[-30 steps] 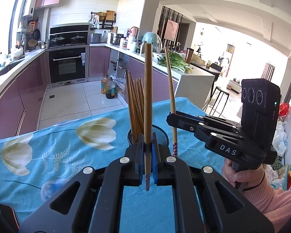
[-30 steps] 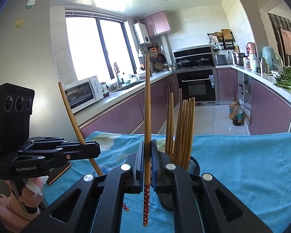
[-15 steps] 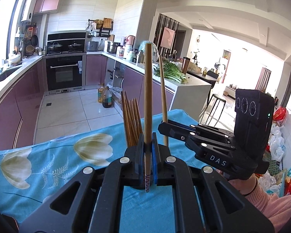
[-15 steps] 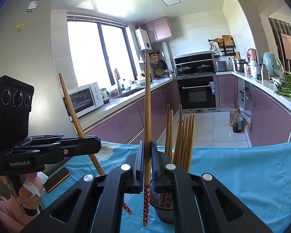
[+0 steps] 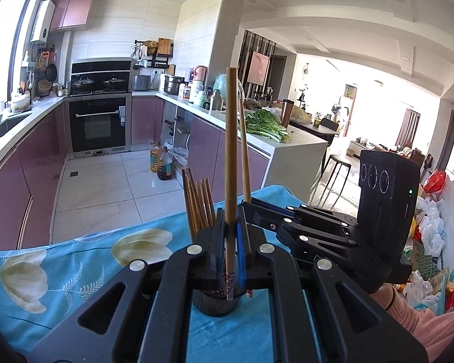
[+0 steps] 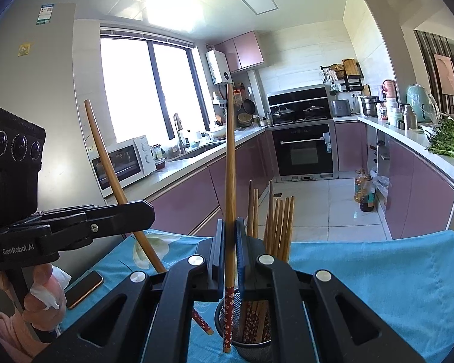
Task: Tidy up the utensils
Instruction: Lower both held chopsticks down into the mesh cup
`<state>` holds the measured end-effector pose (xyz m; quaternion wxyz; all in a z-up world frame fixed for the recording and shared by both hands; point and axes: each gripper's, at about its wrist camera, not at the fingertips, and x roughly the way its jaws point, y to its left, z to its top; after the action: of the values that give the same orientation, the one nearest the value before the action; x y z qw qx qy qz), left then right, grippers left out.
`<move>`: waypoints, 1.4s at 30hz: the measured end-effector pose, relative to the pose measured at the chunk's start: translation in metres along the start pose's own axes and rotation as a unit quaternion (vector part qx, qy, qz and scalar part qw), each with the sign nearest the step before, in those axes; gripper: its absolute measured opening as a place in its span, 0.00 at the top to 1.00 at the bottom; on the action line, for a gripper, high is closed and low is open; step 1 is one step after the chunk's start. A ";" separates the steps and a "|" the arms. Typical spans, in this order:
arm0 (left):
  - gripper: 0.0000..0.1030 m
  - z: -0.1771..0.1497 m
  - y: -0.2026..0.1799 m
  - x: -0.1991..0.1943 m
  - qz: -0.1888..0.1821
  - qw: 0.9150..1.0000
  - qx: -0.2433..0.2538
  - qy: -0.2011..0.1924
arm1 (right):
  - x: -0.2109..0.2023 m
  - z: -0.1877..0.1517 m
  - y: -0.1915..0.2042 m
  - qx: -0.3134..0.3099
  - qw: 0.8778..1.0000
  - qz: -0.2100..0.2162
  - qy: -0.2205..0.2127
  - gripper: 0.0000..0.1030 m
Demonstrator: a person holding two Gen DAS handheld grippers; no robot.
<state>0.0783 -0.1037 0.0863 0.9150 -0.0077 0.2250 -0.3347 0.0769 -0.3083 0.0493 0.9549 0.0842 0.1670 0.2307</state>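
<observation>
Around the mesh holder (image 6: 254, 348) on the blue flowered cloth (image 6: 378, 272) there is little: one phone (image 6: 84, 284) lies to its left near the cloth's edge. Two grippers crowd in front of the holder. The left gripper (image 5: 230, 239) is clamped on one upright chopstick (image 5: 230, 151); the right gripper (image 6: 229, 242) is clamped on another chopstick (image 6: 229, 181), its patterned end hanging at the holder's rim. About seven chopsticks (image 6: 275, 227) stand inside the holder, though overlap makes that count uncertain.
</observation>
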 end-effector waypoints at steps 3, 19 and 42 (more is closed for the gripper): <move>0.93 0.001 0.000 0.002 -0.002 1.000 -0.001 0.000 | 0.003 0.001 -0.001 0.002 1.000 -0.002 -0.001 0.94; 0.93 -0.001 0.001 0.025 -0.006 1.000 -0.002 0.017 | 0.017 -0.007 -0.009 0.017 1.000 -0.019 0.011 0.94; 0.93 -0.007 0.001 0.043 0.000 0.999 -0.002 0.046 | 0.028 -0.016 -0.011 0.017 0.999 -0.028 0.024 0.94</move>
<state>0.1052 -0.1285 0.0621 0.9037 0.0064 0.2678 -0.3339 0.0989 -0.3036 0.0236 0.9550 0.0905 0.1964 0.2032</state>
